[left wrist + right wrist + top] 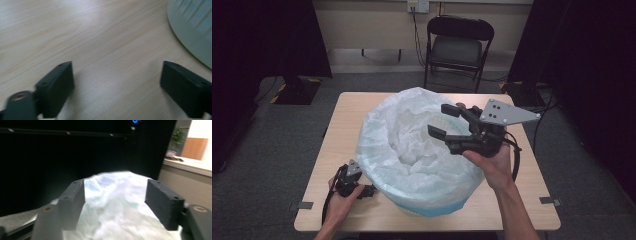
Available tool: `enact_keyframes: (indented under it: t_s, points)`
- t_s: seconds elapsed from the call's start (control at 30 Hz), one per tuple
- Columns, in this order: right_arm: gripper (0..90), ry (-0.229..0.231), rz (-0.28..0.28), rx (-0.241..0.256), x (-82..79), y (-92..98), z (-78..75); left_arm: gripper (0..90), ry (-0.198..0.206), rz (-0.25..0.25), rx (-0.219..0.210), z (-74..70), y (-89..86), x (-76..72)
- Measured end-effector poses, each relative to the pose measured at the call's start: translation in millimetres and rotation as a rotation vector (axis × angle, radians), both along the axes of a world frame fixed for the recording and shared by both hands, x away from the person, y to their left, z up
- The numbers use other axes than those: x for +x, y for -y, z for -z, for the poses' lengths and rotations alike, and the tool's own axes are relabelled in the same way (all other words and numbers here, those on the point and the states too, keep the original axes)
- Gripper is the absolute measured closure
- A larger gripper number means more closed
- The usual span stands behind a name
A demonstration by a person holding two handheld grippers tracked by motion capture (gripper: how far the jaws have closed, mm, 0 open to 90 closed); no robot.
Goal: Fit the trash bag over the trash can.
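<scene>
Right gripper (443, 120), jaws spread wide and holding nothing, hovers over the white bag-lined bin (419, 150), apparently pale blue beneath, mid-worktop (339, 130). Left gripper (362, 187), also wide open, rests low on bare wood just beside the bin's near-left edge.

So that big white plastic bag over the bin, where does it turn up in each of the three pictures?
High view: the white bag fills the table's middle, draped over a blue bin.
Left gripper view: only its edge curves in at the top right corner, above the wooden table.
Right gripper view: it bulges up at bottom centre, framed by the open right gripper.
Shared landmark: the bag's crinkled white plastic.
</scene>
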State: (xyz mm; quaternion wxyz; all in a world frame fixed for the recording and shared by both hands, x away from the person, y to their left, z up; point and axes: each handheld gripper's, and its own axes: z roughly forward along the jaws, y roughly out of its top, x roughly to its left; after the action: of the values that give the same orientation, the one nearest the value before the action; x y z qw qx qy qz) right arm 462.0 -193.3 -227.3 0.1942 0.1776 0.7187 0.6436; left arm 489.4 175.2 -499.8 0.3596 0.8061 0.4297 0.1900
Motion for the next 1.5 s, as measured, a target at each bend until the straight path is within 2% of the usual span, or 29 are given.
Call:
enact_keyframes:
  t_s: [0.03, 0.1, 0.17, 0.2, 0.23, 0.3, 0.33, 0.4, 0.47, 0.53, 0.57, 0.6, 0.67, 0.7, 0.73, 0.8, 0.9, 0.97, 1.07, 1.13, 1.17, 1.2, 1.27, 1.3, 1.33, 1.37, 1.4, 1.43, 1.5]
  points:
    - [40.6, -0.004, 0.018, -0.009, 1.4, 4.6, 1.4, 17.4, -0.002, -0.007, 0.007, -1.5, -1.8, -0.4]
    - [48.9, -0.013, 0.049, -0.034, 4.3, 15.1, 6.3, 17.4, 0.036, -0.021, -0.020, -11.6, -5.9, -3.8]
    - [57.6, -0.024, 0.085, -0.046, 7.3, 27.4, 12.7, 17.6, 0.072, -0.025, -0.081, -25.2, -9.5, -7.9]
    - [61.8, -0.027, 0.098, -0.049, 8.8, 33.9, 16.0, 17.6, 0.072, -0.025, -0.081, -25.2, -9.5, -7.9]
    - [63.7, -0.029, 0.117, -0.049, 10.1, 40.3, 19.2, 17.4, 0.113, -0.019, -0.144, -42.8, -13.6, -13.5]
    - [68.5, -0.036, 0.156, -0.054, 12.8, 52.5, 24.6, 18.0, 0.165, -0.010, -0.171, -62.1, -16.7, -20.8]
    - [68.9, -0.044, 0.174, -0.047, 14.7, 58.4, 27.1, 19.5, 0.165, -0.010, -0.171, -62.1, -16.7, -20.8]
    - [68.8, -0.054, 0.190, -0.042, 16.7, 63.8, 29.4, 20.6, 0.213, -0.005, -0.196, -81.4, -20.8, -28.8]
    - [64.5, -0.076, 0.217, -0.040, 21.5, 71.3, 35.0, 25.9, 0.253, -0.001, -0.233, -99.5, -26.4, -36.2]
    - [62.1, -0.104, 0.232, -0.041, 26.1, 74.4, 41.7, 41.0, 0.291, -0.001, -0.274, -116.6, -33.1, -42.8]
    - [59.0, -0.127, 0.225, -0.041, 30.0, 74.3, 48.7, 43.8, 0.309, 0.001, -0.284, -124.8, -35.7, -45.4]
    - [59.0, -0.127, 0.225, -0.041, 30.0, 74.3, 48.7, 43.8, 0.332, 0.002, -0.296, -132.6, -37.3, -47.8]
    - [68.6, -0.153, 0.218, -0.063, 34.4, 71.1, 57.2, 37.5, 0.386, 0.011, -0.340, -153.6, -39.1, -52.7]
    - [77.6, -0.150, 0.232, -0.067, 35.0, 70.9, 59.2, 35.6, 0.393, 0.016, -0.358, -159.6, -38.7, -53.8]
    - [77.6, -0.150, 0.232, -0.067, 35.0, 70.9, 59.2, 34.9, 0.393, 0.016, -0.358, -159.6, -38.7, -53.8]
    - [87.3, -0.147, 0.267, -0.062, 35.4, 73.3, 61.4, 33.9, 0.419, 0.025, -0.377, -170.2, -36.3, -56.3]
    - [90.0, -0.151, 0.297, -0.099, 36.2, 77.1, 65.5, 30.4, 0.455, 0.035, -0.391, -184.2, -30.2, -59.5]
    - [90.0, -0.164, 0.323, -0.126, 35.6, 79.9, 72.3, 23.5, 0.485, 0.049, -0.411, -196.4, -23.6, -59.3]
    - [90.0, -0.174, 0.322, -0.122, 35.2, 82.5, 76.8, 20.7, 0.482, 0.077, -0.435, -201.6, -18.5, -56.8]
    - [88.1, -0.182, 0.307, -0.123, 34.7, 83.1, 81.1, 21.9, 0.464, 0.095, -0.431, -204.0, -10.9, -52.0]
    - [83.7, -0.175, 0.302, -0.119, 34.3, 82.9, 82.4, 21.9, 0.454, 0.094, -0.411, -204.2, -7.2, -48.6]
    - [76.3, -0.174, 0.298, -0.102, 33.4, 82.7, 82.8, 28.8, 0.448, 0.091, -0.394, -203.4, -4.6, -44.8]
    - [66.7, -0.163, 0.309, -0.073, 31.8, 83.2, 81.1, 40.5, 0.423, 0.086, -0.414, -200.5, -3.1, -35.2]
    - [58.0, -0.157, 0.316, -0.047, 31.0, 85.2, 77.8, 57.2, 0.402, 0.064, -0.453, -197.8, -6.2, -27.1]
    - [58.0, -0.157, 0.316, -0.047, 31.0, 85.2, 77.8, 63.5, 0.402, 0.064, -0.453, -197.8, -6.2, -27.1]
    - [56.1, -0.157, 0.318, -0.037, 31.2, 86.5, 76.2, 63.5, 0.394, 0.062, -0.469, -196.5, -8.5, -23.3]
    - [54.3, -0.151, 0.321, -0.024, 31.2, 88.1, 72.8, 71.7, 0.385, 0.044, -0.468, -195.2, -10.0, -19.6]
    - [54.3, -0.151, 0.321, -0.024, 31.2, 88.1, 72.8, 71.7, 0.377, 0.030, -0.467, -193.5, -12.0, -16.1]
    - [55.4, -0.151, 0.297, -0.017, 31.6, 85.8, 69.9, 75.9, 0.365, 0.022, -0.519, -189.9, -18.1, -12.0]
